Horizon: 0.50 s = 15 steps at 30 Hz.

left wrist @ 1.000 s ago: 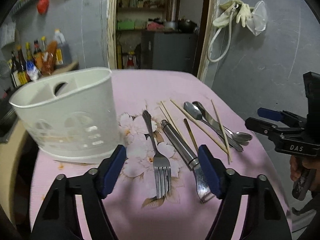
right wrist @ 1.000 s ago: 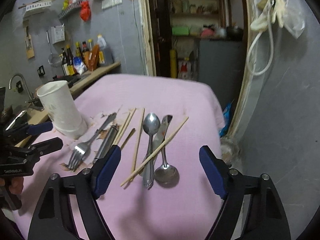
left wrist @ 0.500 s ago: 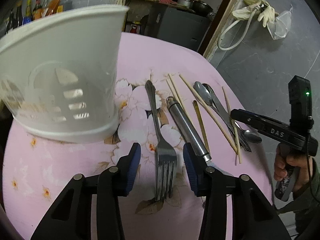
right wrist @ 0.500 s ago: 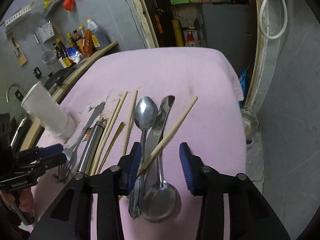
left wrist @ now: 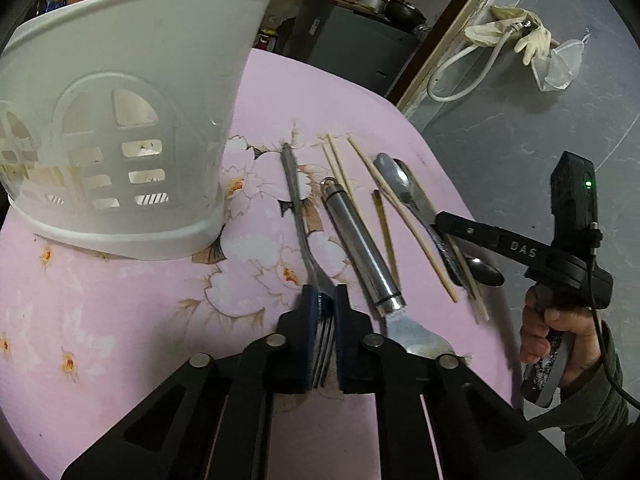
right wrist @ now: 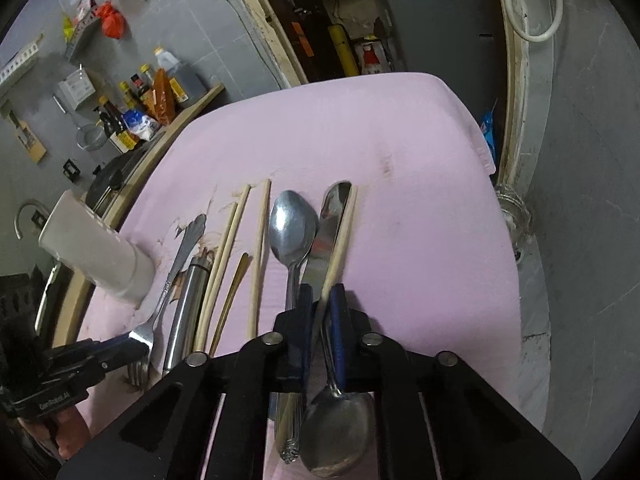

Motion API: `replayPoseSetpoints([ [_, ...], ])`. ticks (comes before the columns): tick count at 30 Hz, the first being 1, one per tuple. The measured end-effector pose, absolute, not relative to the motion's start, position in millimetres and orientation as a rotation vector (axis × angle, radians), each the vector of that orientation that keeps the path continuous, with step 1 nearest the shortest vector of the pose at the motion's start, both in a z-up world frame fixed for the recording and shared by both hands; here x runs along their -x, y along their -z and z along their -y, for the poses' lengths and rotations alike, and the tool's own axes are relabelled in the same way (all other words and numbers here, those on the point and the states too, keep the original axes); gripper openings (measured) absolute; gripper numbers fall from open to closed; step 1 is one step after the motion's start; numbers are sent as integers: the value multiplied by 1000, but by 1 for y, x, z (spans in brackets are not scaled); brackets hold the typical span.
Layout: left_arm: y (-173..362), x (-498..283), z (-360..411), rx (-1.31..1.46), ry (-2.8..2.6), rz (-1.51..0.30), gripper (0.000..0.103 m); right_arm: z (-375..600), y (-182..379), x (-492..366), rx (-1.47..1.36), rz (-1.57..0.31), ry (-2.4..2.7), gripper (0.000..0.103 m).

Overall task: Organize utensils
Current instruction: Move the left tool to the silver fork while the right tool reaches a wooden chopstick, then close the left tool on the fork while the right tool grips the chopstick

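My left gripper [left wrist: 323, 300] is shut on the head of a steel fork [left wrist: 298, 216] that lies on the pink cloth, next to the white utensil holder [left wrist: 120, 120]. My right gripper [right wrist: 320, 300] is shut around the handle of a spoon [right wrist: 336, 432], with a chopstick [right wrist: 340, 240] and a table knife [right wrist: 326, 236] between or under its pads. A second spoon [right wrist: 292, 228], more chopsticks [right wrist: 224, 264] and a steel-handled tool [right wrist: 186, 312] lie between the grippers. The right gripper also shows in the left wrist view [left wrist: 444, 224].
The table's right edge [right wrist: 516, 280] drops off by a grey wall. A counter with bottles [right wrist: 136, 92] runs along the left. A doorway with shelves [right wrist: 360, 20] is behind the table.
Both grippers have dropped to the table and closed: the left on the fork's head, the right on the spoon handle among the knife and chopstick. The utensils have stayed put.
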<state>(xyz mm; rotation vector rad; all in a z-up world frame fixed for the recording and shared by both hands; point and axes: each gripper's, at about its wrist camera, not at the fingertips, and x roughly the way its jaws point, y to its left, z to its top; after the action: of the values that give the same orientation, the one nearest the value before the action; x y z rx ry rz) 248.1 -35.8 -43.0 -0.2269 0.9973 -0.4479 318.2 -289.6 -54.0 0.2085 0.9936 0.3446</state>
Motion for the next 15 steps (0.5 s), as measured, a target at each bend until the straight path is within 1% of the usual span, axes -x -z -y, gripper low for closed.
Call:
replayPoseSetpoints([
  [3, 41, -241, 38, 224, 451, -991, 1, 285, 53, -313, -197, -995, -348, 6],
  [10, 37, -212, 24, 265, 476, -988, 1, 269, 48, -284, -145, -993, -382, 6],
  [15, 35, -190, 12, 299, 488, -990, 1, 261, 43, -253, -128, -975, -417, 4],
])
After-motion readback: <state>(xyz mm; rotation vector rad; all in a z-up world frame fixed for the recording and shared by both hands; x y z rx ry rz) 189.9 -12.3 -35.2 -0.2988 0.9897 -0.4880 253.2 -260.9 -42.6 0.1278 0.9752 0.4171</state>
